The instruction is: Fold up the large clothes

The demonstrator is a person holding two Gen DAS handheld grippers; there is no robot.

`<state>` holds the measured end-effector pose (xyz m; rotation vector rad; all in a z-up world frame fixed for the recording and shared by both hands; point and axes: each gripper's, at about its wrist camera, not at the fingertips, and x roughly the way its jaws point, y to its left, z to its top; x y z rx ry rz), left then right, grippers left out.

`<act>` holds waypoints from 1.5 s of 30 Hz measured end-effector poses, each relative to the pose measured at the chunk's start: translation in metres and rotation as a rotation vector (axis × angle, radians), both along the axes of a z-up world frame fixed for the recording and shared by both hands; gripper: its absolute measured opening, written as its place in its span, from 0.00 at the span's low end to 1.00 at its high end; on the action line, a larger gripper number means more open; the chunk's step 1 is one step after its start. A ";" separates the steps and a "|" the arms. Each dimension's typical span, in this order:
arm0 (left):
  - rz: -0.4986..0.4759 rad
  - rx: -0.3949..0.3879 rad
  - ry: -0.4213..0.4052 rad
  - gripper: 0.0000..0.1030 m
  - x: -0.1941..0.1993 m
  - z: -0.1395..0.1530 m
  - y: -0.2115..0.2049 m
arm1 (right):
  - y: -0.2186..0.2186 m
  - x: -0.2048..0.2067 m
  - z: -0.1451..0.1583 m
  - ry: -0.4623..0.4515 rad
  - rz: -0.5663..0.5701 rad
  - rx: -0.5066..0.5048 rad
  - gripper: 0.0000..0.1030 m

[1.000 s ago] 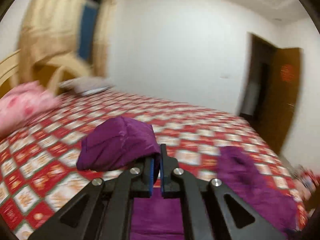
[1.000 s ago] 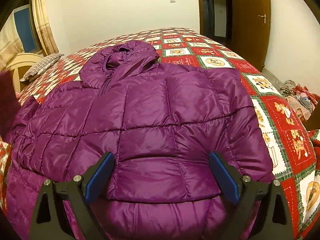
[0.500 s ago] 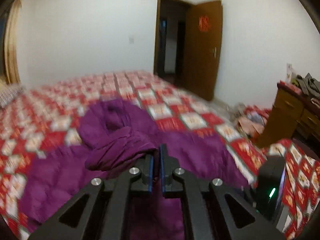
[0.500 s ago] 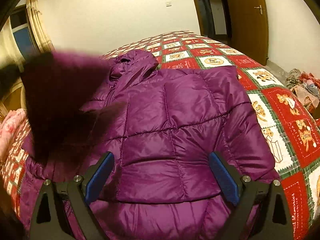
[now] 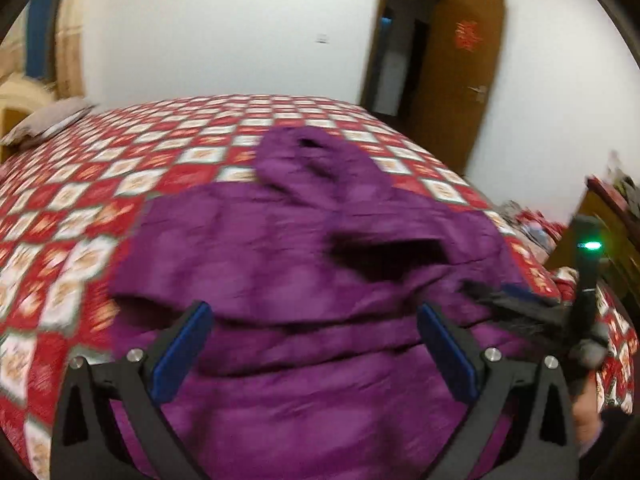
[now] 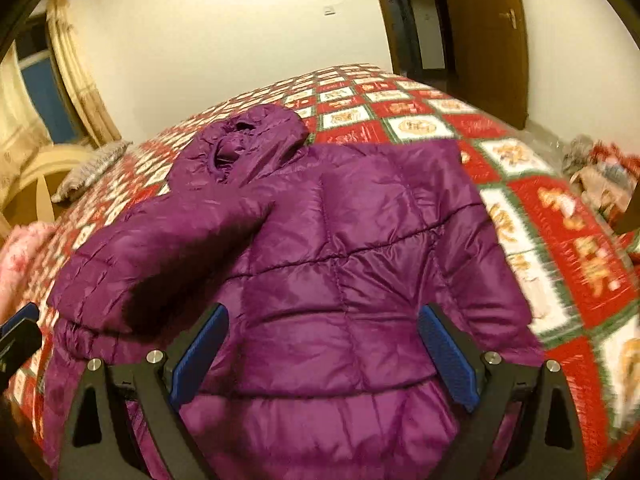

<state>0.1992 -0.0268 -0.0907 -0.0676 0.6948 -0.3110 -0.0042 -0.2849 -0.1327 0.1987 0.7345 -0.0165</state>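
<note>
A purple quilted hooded jacket (image 6: 360,248) lies flat on the bed, hood (image 6: 248,140) toward the far side. Its left sleeve (image 6: 160,248) lies folded across the body. The jacket also shows in the left wrist view (image 5: 280,260), blurred. My left gripper (image 5: 316,340) is open and empty above the jacket's lower part. My right gripper (image 6: 324,352) is open and empty above the jacket's hem; it also shows at the right edge of the left wrist view (image 5: 520,300).
The bed has a red, white and green patchwork cover (image 6: 560,240). A pillow (image 6: 92,168) and headboard (image 6: 36,176) are at the far left. A pink cloth (image 6: 20,256) lies at the left edge. A brown door (image 6: 480,32) and clothes on the floor (image 6: 596,168) are to the right.
My left gripper carried the sleeve rightward over the jacket, then opened and let it go; the sleeve now lies across the body. The right gripper stayed open and shifted slightly.
</note>
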 end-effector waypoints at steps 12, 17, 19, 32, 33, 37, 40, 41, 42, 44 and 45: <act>0.297 0.005 0.018 1.00 0.002 -0.004 0.114 | 0.189 0.038 0.033 -0.093 0.385 -0.643 0.93; 0.294 0.053 -0.032 1.00 0.006 0.004 0.119 | 0.144 0.060 0.030 -0.029 0.236 -0.514 0.29; 0.286 0.055 -0.035 1.00 0.014 0.005 0.120 | 0.111 0.052 0.045 -0.046 0.162 -0.391 0.29; 0.255 0.113 -0.034 1.00 0.058 0.017 0.078 | -0.046 -0.025 0.059 0.023 -0.258 -0.059 0.31; 0.266 0.123 -0.041 1.00 0.064 0.019 0.074 | -0.038 -0.018 0.067 -0.001 -0.197 -0.048 0.32; 0.320 0.171 -0.027 1.00 0.101 0.021 0.055 | -0.008 0.021 0.065 0.001 -0.083 -0.127 0.32; 0.352 0.220 -0.021 0.99 0.122 0.006 0.043 | -0.004 0.044 0.043 0.048 -0.131 -0.204 0.32; 0.367 0.246 -0.009 0.95 0.129 -0.002 0.040 | -0.005 0.050 0.031 0.077 -0.137 -0.213 0.32; 0.375 0.262 0.007 0.92 0.134 -0.009 0.038 | -0.007 0.050 0.023 0.099 -0.144 -0.206 0.32; 0.384 0.279 0.069 0.90 0.144 -0.029 0.037 | -0.016 0.050 0.006 0.136 -0.148 -0.148 0.32; 0.386 0.276 0.093 0.90 0.147 -0.037 0.038 | -0.018 0.048 0.000 0.138 -0.145 -0.139 0.32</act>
